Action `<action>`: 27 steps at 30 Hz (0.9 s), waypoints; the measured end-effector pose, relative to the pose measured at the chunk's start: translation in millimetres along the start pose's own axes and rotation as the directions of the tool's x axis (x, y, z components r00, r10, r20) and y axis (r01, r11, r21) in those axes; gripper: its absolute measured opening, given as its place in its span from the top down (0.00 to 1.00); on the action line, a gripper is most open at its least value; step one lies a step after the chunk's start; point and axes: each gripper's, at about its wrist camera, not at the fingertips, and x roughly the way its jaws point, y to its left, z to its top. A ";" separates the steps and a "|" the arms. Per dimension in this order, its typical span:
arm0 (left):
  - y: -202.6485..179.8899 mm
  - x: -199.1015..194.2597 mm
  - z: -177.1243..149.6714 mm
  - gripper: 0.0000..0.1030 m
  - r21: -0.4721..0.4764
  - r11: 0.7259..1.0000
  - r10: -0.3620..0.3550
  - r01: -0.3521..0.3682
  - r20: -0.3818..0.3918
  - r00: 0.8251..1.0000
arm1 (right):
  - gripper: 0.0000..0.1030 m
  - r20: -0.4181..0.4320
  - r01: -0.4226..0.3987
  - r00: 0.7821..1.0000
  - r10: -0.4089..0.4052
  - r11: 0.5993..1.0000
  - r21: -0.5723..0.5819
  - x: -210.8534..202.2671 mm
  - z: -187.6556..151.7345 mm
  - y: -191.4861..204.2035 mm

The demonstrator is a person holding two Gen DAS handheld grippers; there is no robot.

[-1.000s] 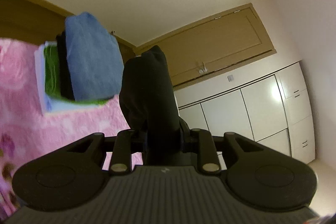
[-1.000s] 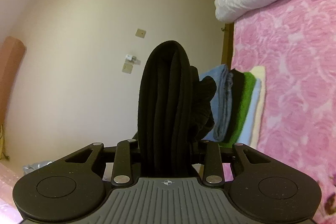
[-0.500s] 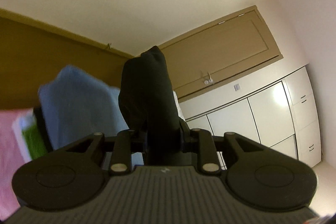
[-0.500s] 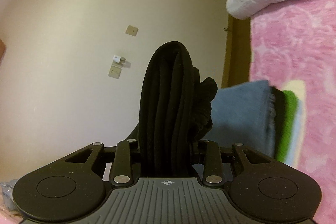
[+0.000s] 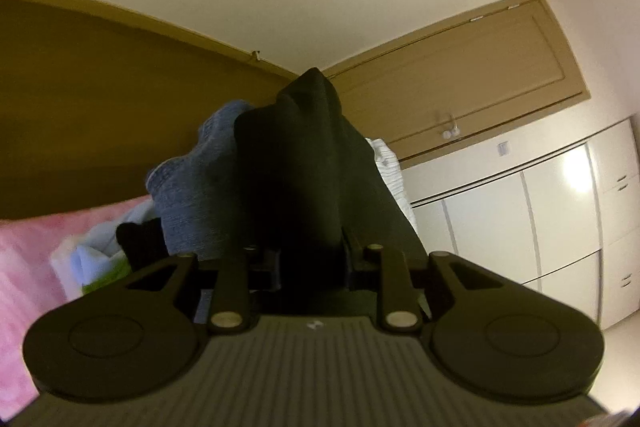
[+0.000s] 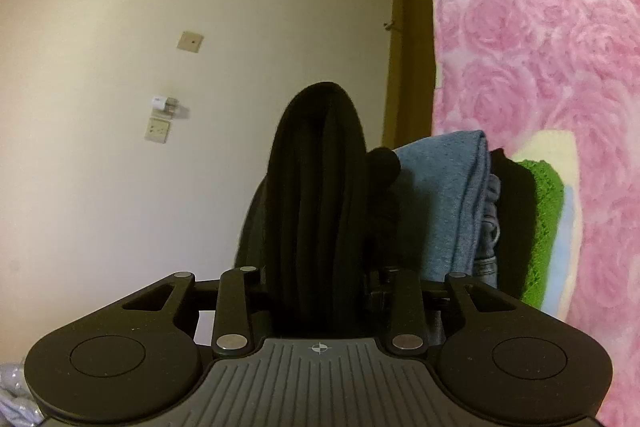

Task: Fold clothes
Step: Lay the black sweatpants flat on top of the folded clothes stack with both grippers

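Left claw (image 5: 312,259) and right claw (image 6: 320,291) each clench the folded black garment (image 6: 320,195), jaws just eased slightly, held just beside the folded stack (image 6: 516,219) on the pink bed (image 6: 560,67).

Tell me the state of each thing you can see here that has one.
black garment: folded, clamped in both grippers.
left gripper: shut on the black garment.
right gripper: shut on the black garment.
pile of clothes: folded, stacked on the pink blanket, blue item nearest the black garment.
door: closed.
cabinet doors: closed.
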 end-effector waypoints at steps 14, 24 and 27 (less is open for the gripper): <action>-63.2 -30.8 28.3 0.75 0.301 0.928 0.247 -0.220 -0.057 0.967 | 0.48 0.164 0.451 0.892 -0.422 0.860 -0.240 -63.5 -7.8 45.8; -142.5 61.0 44.0 0.81 0.708 0.700 0.232 -0.093 -0.102 0.967 | 0.55 0.328 0.534 0.837 -0.438 0.522 -0.665 -22.3 -70.3 114.9; -145.4 100.2 44.1 0.81 0.762 0.645 0.251 -0.053 -0.146 0.957 | 0.55 0.354 0.567 0.812 -0.464 0.480 -0.670 -3.0 -67.1 99.2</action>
